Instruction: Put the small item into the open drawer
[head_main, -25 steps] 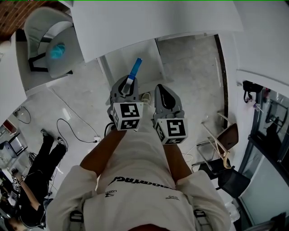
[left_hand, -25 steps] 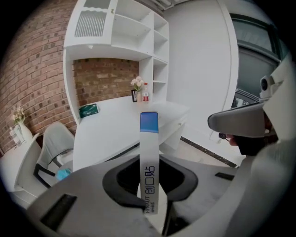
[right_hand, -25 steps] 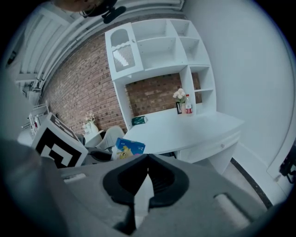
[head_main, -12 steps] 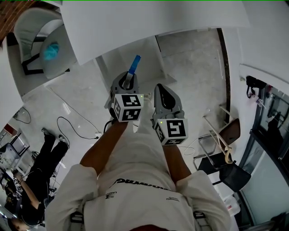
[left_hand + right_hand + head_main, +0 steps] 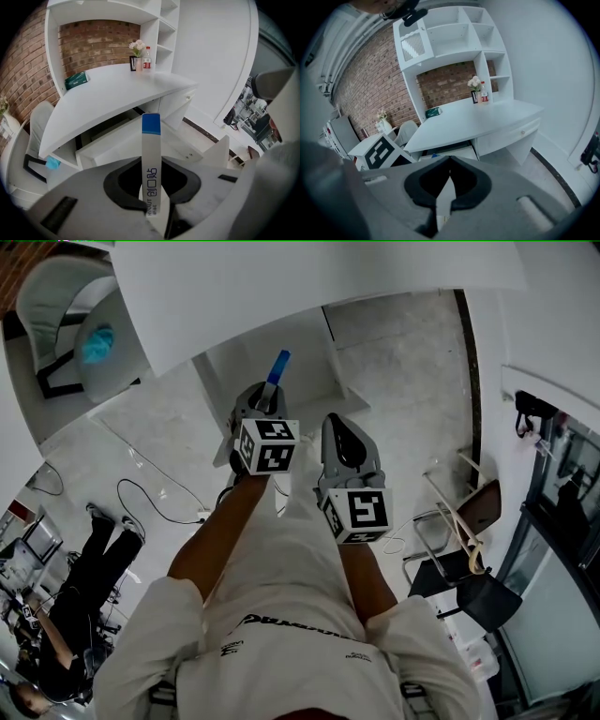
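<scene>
Left tongs [image 5: 267,407] tipped further downward, clamped on blue-capped box [image 5: 151,140], right tongs [image 5: 449,159] closed, empty

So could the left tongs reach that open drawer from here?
Probably yes. The left tongs, shut on the box, point toward the drawer. It sticks out from under the desk, and nothing shows in the gap between tongs and drawer.

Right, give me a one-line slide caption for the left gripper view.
Left gripper clamping a slim white box with a blue end, facing the open drawer under the white desk.
</scene>
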Motion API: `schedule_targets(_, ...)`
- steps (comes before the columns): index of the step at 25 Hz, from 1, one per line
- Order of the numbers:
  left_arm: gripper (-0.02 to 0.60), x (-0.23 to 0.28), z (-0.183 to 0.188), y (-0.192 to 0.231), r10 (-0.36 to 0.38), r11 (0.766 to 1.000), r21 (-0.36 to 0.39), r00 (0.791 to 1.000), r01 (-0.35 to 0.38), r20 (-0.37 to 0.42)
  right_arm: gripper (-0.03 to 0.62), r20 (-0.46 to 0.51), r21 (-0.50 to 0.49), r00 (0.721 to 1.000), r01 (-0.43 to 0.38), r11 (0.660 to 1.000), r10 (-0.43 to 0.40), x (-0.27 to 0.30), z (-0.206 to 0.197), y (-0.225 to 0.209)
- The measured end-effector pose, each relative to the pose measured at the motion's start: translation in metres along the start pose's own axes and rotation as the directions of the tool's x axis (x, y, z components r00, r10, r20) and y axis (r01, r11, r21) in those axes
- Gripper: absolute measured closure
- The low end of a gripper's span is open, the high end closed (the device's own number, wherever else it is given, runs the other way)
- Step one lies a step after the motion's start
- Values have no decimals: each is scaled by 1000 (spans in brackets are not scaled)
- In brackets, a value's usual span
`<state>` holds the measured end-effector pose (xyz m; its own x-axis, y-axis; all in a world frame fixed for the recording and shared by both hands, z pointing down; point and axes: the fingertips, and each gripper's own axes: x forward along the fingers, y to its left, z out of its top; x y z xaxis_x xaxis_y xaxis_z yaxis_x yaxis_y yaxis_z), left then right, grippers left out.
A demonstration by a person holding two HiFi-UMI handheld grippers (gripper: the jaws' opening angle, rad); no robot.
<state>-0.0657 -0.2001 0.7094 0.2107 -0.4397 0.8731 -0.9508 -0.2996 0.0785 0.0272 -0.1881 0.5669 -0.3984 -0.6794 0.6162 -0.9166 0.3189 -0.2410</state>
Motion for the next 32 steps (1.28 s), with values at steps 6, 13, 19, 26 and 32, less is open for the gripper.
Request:
schedule_targets(6, 505, 25, -14, 5, 7, 1000, 4, 998, -7, -58, 595, -14, 14, 1000, 6, 1000, -6, 4, -11, -1)
schedule_targets(13, 505, 47, -24, 9, 4, 1000, 5, 995, -4, -100, 595, -28, 28, 1000, 12, 1000, -11, 7, -18, 0)
schedule_targets(19, 505, 64, -24, 10, 3, 1000, -2, 992, -3, -127, 595, -36, 33, 999, 17, 999, -15, 10, -22, -6)
schedule_targets(26, 503, 77, -29, 12, -8, 1000, -22, 986, 5, -165, 595, -43, 45, 999, 18, 999, -16, 13, -26, -11)
schedule_targets(32, 502, 89, -35, 11, -20, 1000, -17, 979, 17, -204, 595, -50, 41, 998, 26, 999, -24, 10, -30, -15)
